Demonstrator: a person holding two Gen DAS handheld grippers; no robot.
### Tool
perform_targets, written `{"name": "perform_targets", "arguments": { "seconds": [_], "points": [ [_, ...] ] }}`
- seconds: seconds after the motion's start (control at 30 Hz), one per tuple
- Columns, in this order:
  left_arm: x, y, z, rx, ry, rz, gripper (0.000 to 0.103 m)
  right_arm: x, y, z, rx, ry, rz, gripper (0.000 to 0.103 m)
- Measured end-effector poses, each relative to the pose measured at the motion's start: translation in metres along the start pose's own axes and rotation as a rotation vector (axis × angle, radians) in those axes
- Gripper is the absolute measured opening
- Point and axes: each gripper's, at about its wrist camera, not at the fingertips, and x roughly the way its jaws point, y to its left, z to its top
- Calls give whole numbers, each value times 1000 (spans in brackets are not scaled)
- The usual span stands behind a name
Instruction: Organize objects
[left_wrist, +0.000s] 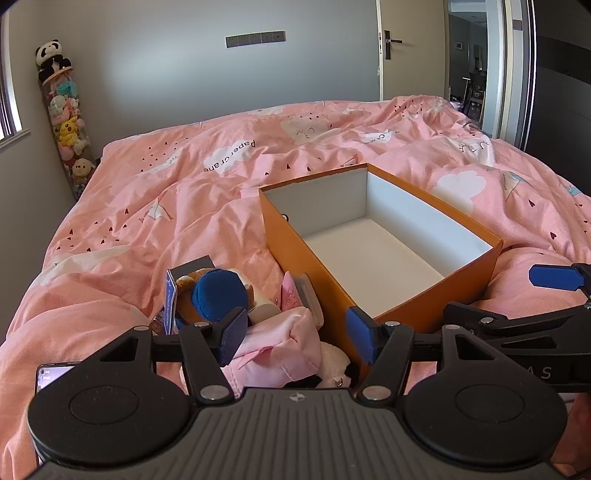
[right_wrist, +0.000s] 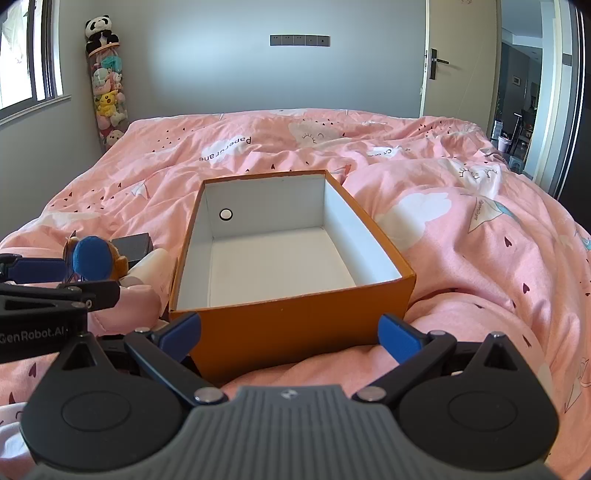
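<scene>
An orange box (right_wrist: 295, 328) with a white inside stands open on the pink bed, and nothing lies in it. My right gripper (right_wrist: 291, 334) is open, its fingers spread in front of the box's near wall. Left of the box is a pile: a plush toy with a blue hat (left_wrist: 219, 295), a pink cloth (left_wrist: 284, 350), a dark small box (left_wrist: 195, 264) and a white-and-black plush (left_wrist: 334, 369). My left gripper (left_wrist: 299, 334) is open just above the pink cloth, beside the orange box (left_wrist: 291, 251). The plush toy (right_wrist: 92, 258) also shows in the right wrist view.
A phone (left_wrist: 55, 374) lies on the pink duvet (left_wrist: 147, 206) at the lower left. A tall clear tube of plush toys (right_wrist: 107, 99) stands in the far left corner. A window is at the left and an open doorway (right_wrist: 517, 110) at the right.
</scene>
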Motion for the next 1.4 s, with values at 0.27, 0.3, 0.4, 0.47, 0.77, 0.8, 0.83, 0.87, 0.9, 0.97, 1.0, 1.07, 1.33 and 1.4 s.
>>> {"name": "perform_targets", "arguments": {
  "seconds": [0.27, 0.3, 0.4, 0.47, 0.77, 0.8, 0.83, 0.87, 0.9, 0.97, 1.0, 1.07, 1.33, 1.4],
  "points": [
    [1, 0, 0, 0, 2, 1, 73, 0, 0, 0, -1, 7, 2, 102],
    [1, 0, 0, -1, 2, 1, 73, 0, 1, -1, -2, 8, 3, 102],
    [1, 1, -1, -1, 2, 0, 73, 0, 0, 0, -1, 8, 3, 102],
    [0, 0, 0, 1, 2, 0, 73, 0, 1, -1, -2, 9, 4, 102],
    [-5, 11, -10, -13, 35, -61, 68, 3, 5, -1, -25, 19, 39, 94],
    [-5, 13, -10, -15, 38, -68, 66, 3, 7, -1, -32, 22, 45, 88],
    [-5, 14, -10, -18, 41, -74, 61, 5, 9, 0, -46, 27, 57, 85],
    [-5, 16, -10, -24, 44, -80, 57, 6, 11, 1, -57, 31, 66, 82],
    [-5, 19, -9, -31, 47, -85, 55, 7, 14, 2, -69, 32, 78, 79],
    [-4, 24, -9, -50, 55, -95, 48, 9, 20, 5, -96, 33, 103, 73],
    [-3, 27, -9, -59, 63, -97, 46, 10, 23, 7, -112, 34, 119, 68],
    [-1, 33, -8, -74, 76, -94, 42, 13, 29, 12, -130, 33, 149, 61],
    [5, 64, 9, -157, 78, -67, 36, 29, 57, 43, -194, 11, 271, 50],
    [8, 74, 14, -186, 82, -70, 36, 36, 65, 53, -203, 16, 304, 42]
  ]
}}
